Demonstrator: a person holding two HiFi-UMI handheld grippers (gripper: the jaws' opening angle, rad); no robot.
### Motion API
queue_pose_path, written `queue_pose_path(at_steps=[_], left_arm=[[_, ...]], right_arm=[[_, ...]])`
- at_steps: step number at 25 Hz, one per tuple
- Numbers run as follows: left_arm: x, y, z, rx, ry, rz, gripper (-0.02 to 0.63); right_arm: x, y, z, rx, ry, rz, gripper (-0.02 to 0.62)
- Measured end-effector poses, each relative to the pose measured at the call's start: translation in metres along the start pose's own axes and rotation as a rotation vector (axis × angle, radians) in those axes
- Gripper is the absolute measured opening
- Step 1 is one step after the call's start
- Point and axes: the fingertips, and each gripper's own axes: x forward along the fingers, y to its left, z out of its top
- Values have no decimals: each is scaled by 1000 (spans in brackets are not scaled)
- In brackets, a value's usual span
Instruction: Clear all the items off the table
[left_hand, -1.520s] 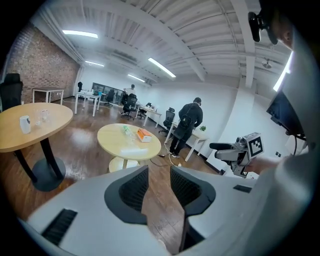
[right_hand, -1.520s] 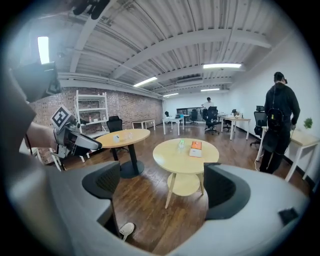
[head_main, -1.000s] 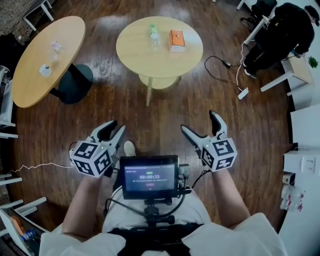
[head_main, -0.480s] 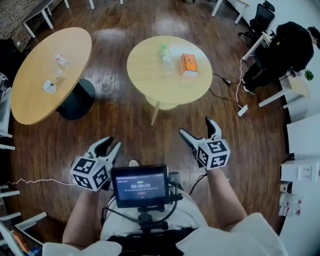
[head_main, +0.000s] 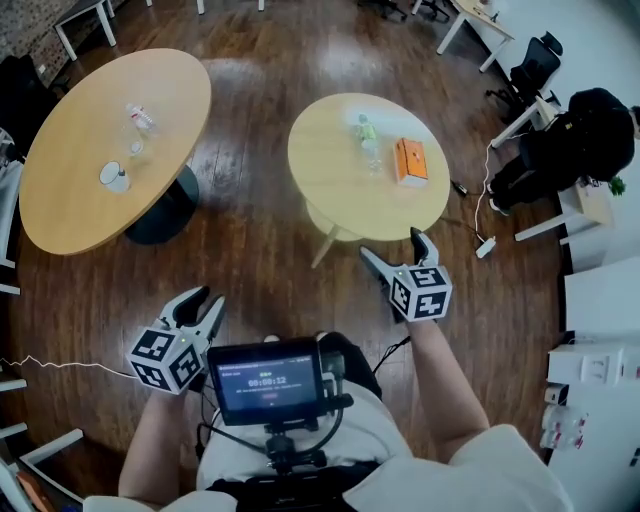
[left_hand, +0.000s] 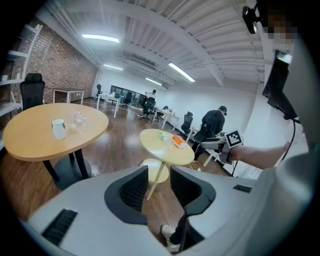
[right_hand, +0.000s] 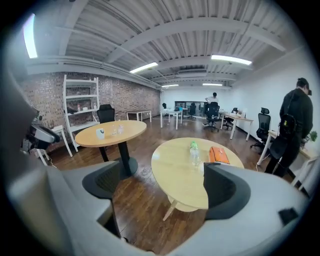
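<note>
Right gripper (head_main: 394, 246): jaws wide apart, nothing between them. Left gripper (head_main: 204, 303): jaws narrowly apart, empty, well back from both tables.

Bottle (head_main: 367, 140) upright, orange box (head_main: 410, 161) just right of it, both on far right part of small round table (head_main: 325, 190). Box long axis runs near edge to far edge.

Both lie ahead of right gripper, past table's near edge, not touched. Right gripper clearly nearer, likely one to reach.

Bigger table (head_main: 60, 200) off to left carries mug (head_main: 115, 178), well apart from both grippers.

right gripper (right_hand: 163, 176) — jaws wide apart, empty | round table (right_hand: 172, 162) ahead — bottle (right_hand: 194, 153), orange box (right_hand: 218, 154) on it

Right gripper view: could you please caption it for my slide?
Open right gripper faces a round table with a bottle and an orange box.
</note>
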Motion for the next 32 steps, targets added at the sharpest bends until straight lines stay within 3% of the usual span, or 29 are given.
queue_pose_path(at_steps=[10, 23, 29, 31, 32], left_arm=[[47, 43, 13, -72, 18, 41, 135], [154, 74, 109, -78, 17, 132, 135], [176, 91, 121, -92, 31, 200, 135], [176, 97, 119, -97, 37, 223, 135], [176, 98, 118, -100, 42, 230, 135]], right_arm=[[105, -41, 18, -45, 88, 1, 514], [299, -171, 2, 18, 306, -17, 509], [355, -190, -31, 72, 414, -11, 421], [362, -189, -39, 77, 438, -9, 316], [361, -191, -39, 81, 441, -10, 308]])
